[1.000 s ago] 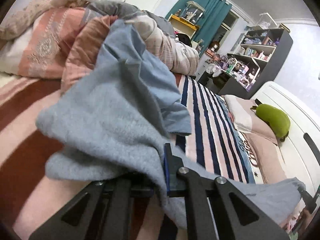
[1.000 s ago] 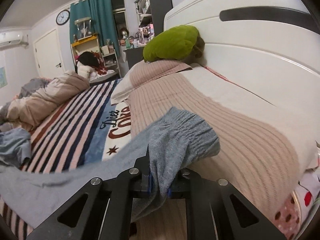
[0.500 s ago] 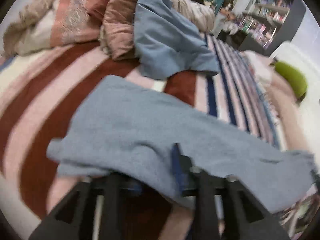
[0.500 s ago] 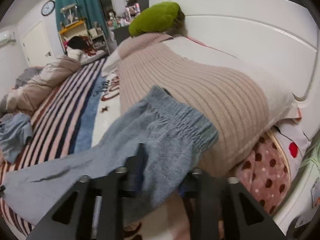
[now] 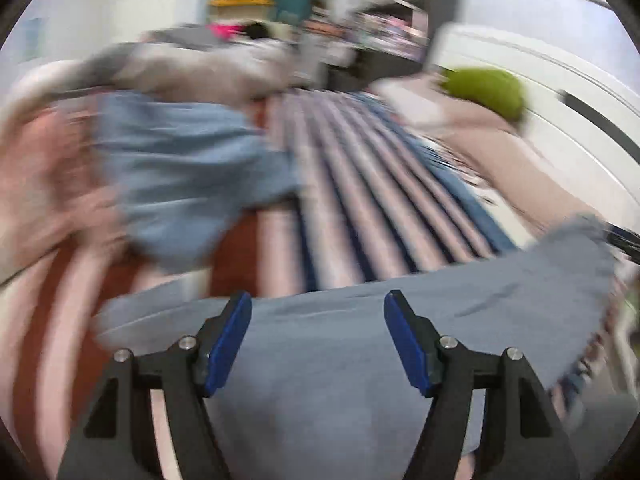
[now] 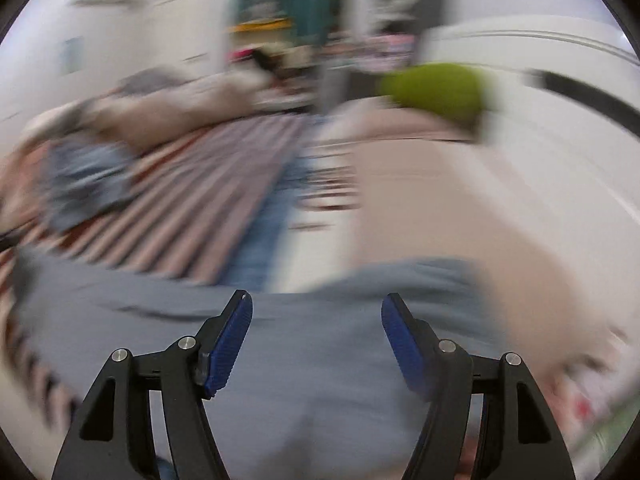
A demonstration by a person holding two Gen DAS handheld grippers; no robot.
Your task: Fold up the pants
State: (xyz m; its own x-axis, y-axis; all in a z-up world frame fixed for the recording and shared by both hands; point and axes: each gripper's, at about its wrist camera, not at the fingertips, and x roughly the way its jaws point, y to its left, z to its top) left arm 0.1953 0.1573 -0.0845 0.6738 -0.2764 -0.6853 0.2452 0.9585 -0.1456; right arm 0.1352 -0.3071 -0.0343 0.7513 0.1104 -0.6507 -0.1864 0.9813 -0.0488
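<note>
Pants [image 5: 344,344], grey, lie spread flat across the striped bedspread [image 5: 360,200], waistband end toward the beige pillow [image 6: 420,208]. Left gripper [image 5: 318,340] and right gripper [image 6: 316,338]: jaws opening, blue pads clear of the cloth beneath them, nothing pinched. Both views are blurred. I judge the layout release underway; I let go fully, then check for wrinkles before regripping 1 edge.

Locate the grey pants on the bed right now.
In both wrist views the grey pants lie spread across the striped blanket, below each gripper's fingers.
</note>
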